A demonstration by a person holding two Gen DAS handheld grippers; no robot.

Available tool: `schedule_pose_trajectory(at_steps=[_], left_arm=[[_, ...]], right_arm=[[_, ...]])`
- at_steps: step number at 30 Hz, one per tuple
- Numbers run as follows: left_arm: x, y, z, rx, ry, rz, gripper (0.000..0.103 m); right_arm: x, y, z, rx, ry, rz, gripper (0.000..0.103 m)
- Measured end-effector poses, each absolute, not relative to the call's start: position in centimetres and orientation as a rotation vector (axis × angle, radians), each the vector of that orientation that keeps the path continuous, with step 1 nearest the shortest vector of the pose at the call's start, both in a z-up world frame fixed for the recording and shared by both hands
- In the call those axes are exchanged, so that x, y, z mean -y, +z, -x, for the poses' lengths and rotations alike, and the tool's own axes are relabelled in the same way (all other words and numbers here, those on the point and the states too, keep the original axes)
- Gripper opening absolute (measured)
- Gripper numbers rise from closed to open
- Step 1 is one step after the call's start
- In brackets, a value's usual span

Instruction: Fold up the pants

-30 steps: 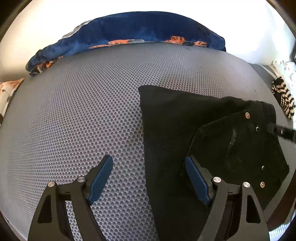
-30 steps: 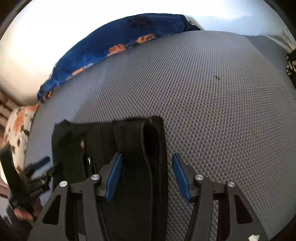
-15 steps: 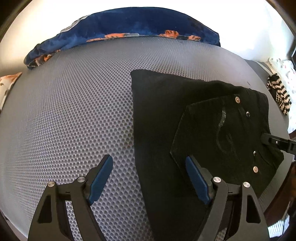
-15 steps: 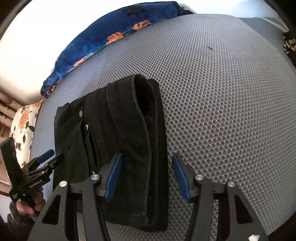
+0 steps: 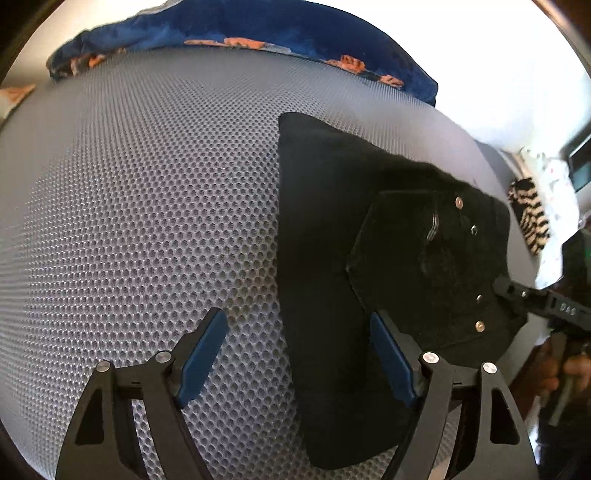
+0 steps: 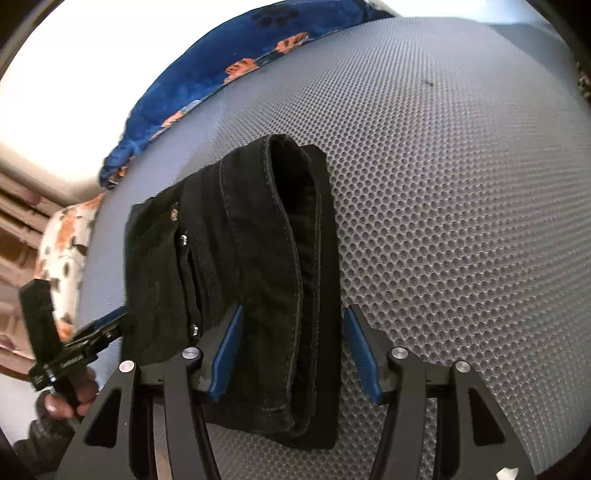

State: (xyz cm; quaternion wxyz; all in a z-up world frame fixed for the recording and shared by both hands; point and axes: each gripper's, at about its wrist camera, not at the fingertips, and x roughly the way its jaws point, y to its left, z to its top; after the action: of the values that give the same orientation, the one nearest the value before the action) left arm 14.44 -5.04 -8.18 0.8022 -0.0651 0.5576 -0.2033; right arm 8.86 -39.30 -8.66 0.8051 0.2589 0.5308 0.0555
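Left gripper [image 5: 297,354]: pitched steeply down over the grey mesh mattress [image 5: 147,221], jaws wide and easing inward a touch right now; the near left edge of the black pants [image 5: 332,258] lies in the gap below, but neither blue pad presses on cloth.
Left gripper, seen from the right wrist [image 6: 110,325]: low at the left, its blue-tipped fingers right at the left edge of the folded bundle; whether they touch the cloth, I cannot tell.
Hand on the left gripper [image 6: 70,395]: wrapped round the black handle, fingers curled, down at the near left corner.
Right gripper [image 6: 291,350]: also tilted steeply down, jaws about half open, straddling the near right part of the bundle, where the hem and seams run toward the camera; pads stand clear on both sides, nothing clamped.
Right gripper, seen from the left wrist [image 5: 517,295]: comes in from the right, tip at the rivet corner of the waist end.
Hand on the right gripper [image 5: 569,365]: blurred, at the far right edge.
Pants: folded into a thick black stack, lying flat on the mattress, back pocket and metal rivets facing up.
Blue blanket [image 5: 258,26]: bunched along the far edge of the mattress, orange patches showing.
Striped cloth [image 5: 532,225]: off to the right, well apart from the pants.
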Motion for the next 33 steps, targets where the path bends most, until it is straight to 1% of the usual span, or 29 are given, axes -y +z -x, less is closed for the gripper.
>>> schedule_pose_trajectory(at_steps=[2,6,12,17,23,24,27,33], left_arm=[[4.6,-8.2,-14.9,-1.202,-0.453,0.164,0.076],[4.0,-8.2,-16.0,-1.219,-0.506,0.223,0.076],[3.6,-8.3,-18.2,-1.25,-0.578,0.286,0.073],[5.2,-8.0,-19.5,-1.268,-0.63,0.255,0.073],[7.2,-8.1,-19.8,-1.297,-0.709,0.305,0.073],[7.5,-8.1,-19.6,-1.29,-0.717,0.297,0.073],[8.1,-8.1,-18.7,-1.264,-0.739,0.272,0.073],[7.8,-8.3,-19.8,-1.284,-0.737,0.334,0.073]], right_arm=[[39.9,-9.0,-8.9,-1.137,0.166,-0.596,0.053],[41.4,-9.6,-9.1,-1.142,0.249,-0.684,0.052],[42.2,-10.1,-9.0,-1.146,0.324,-0.718,0.049],[42.8,-10.5,-9.1,-1.144,0.387,-0.752,0.05],[42.7,-10.9,-10.1,-1.157,0.483,-0.771,0.049],[42.7,-10.9,-10.1,-1.158,0.495,-0.77,0.046],[42.5,-11.2,-10.2,-1.162,0.526,-0.777,0.043],[42.0,-11.7,-11.7,-1.14,0.541,-0.804,0.037]])
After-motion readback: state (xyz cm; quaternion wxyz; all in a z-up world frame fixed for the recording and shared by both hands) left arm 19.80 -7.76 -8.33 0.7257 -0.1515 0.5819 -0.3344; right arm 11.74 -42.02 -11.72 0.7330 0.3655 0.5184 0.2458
